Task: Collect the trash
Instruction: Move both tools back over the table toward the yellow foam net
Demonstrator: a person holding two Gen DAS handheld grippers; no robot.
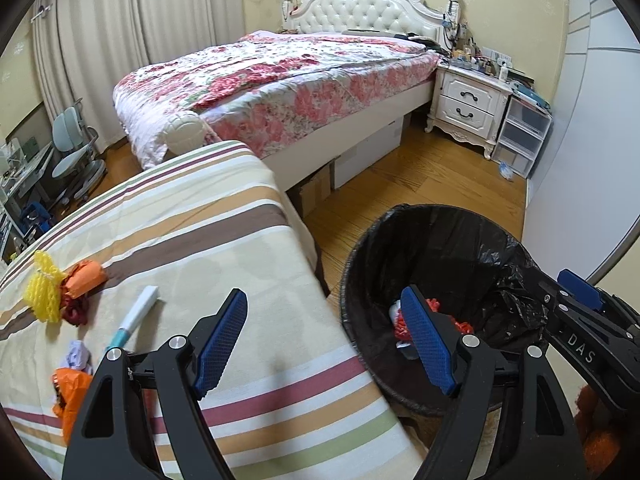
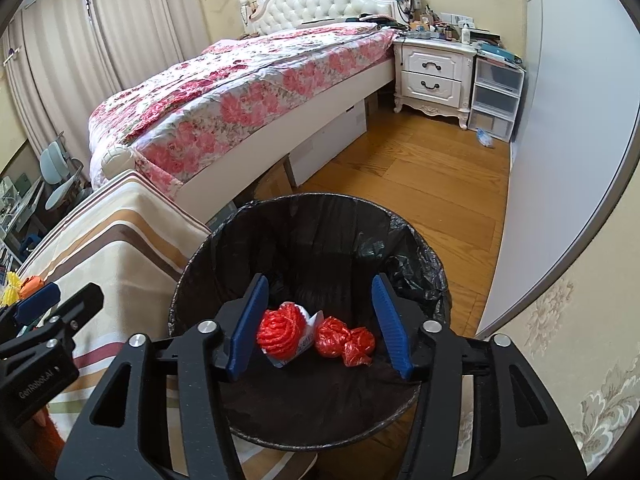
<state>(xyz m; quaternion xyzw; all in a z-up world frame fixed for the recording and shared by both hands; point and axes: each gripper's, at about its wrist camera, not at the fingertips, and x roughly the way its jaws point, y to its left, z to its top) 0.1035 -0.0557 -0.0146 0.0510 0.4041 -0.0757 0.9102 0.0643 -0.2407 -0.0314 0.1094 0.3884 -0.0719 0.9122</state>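
A black bin with a black liner (image 1: 460, 248) (image 2: 320, 220) stands on the floor beside a striped cloth surface (image 1: 192, 240). In the bin lie a red net ball (image 2: 280, 326) and red crumpled plastic (image 2: 346, 340). My right gripper (image 2: 320, 328) is open and empty, right above the bin's mouth. My left gripper (image 1: 324, 344) is open and empty over the cloth's edge next to the bin. On the cloth lie a yellow foam net (image 1: 44, 288), an orange wrapper (image 1: 84, 276), a white and teal tube (image 1: 134, 316), a pale crumpled paper (image 1: 78, 354) and an orange bag (image 1: 70, 396).
A bed with a floral cover (image 2: 240, 92) stands behind. A white nightstand (image 2: 434, 76) and plastic drawers (image 2: 494, 98) stand at the far wall. A small crumpled item (image 2: 484, 138) lies on the wooden floor (image 2: 420, 184). A white wardrobe (image 2: 568, 140) is on the right.
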